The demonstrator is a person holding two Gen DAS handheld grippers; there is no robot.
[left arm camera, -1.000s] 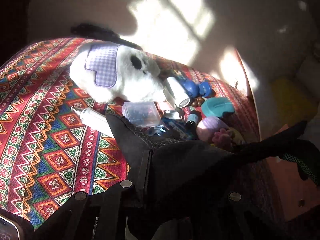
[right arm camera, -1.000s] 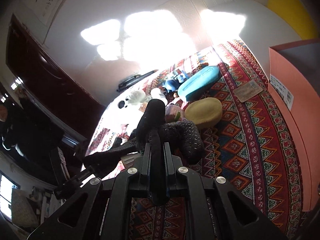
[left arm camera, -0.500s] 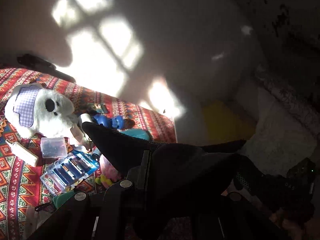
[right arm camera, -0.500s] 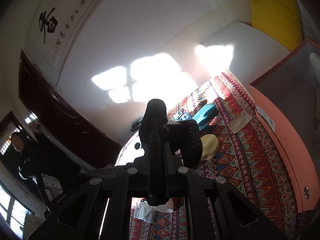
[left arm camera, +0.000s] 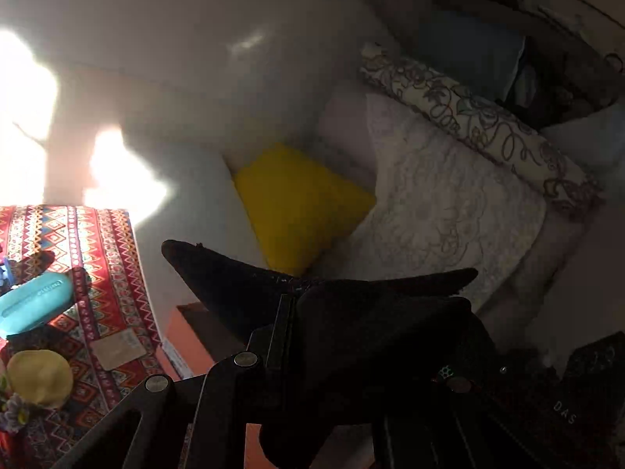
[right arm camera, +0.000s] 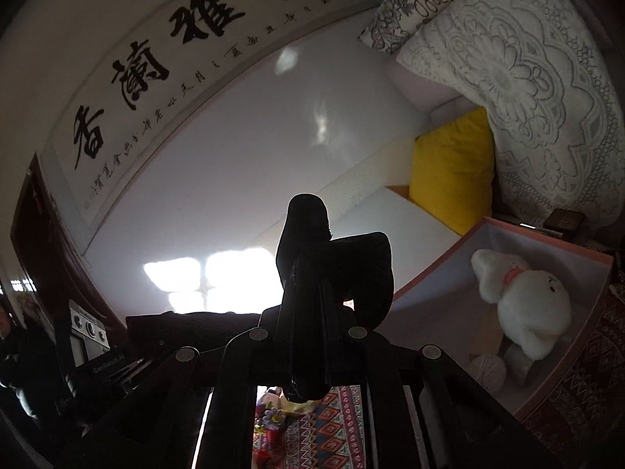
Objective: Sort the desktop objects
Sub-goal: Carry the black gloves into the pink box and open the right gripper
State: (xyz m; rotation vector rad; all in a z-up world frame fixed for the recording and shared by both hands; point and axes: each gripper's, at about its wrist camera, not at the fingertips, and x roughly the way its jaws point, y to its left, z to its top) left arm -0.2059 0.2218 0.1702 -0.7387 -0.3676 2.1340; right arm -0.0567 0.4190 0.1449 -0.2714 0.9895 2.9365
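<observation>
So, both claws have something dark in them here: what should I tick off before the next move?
1. Left claw shut on the black cloth: ok.
2. Right claw shut on black cloth too: ok.
3. Both claws hold one and the same piece: cannot tell.
4. Pink box open and in the right wrist view: ok.
5. Bare floor in the box beside the white plush toy: ok.
6. Cloth's hanging end clear of the teal case on the table: cannot tell.
</observation>
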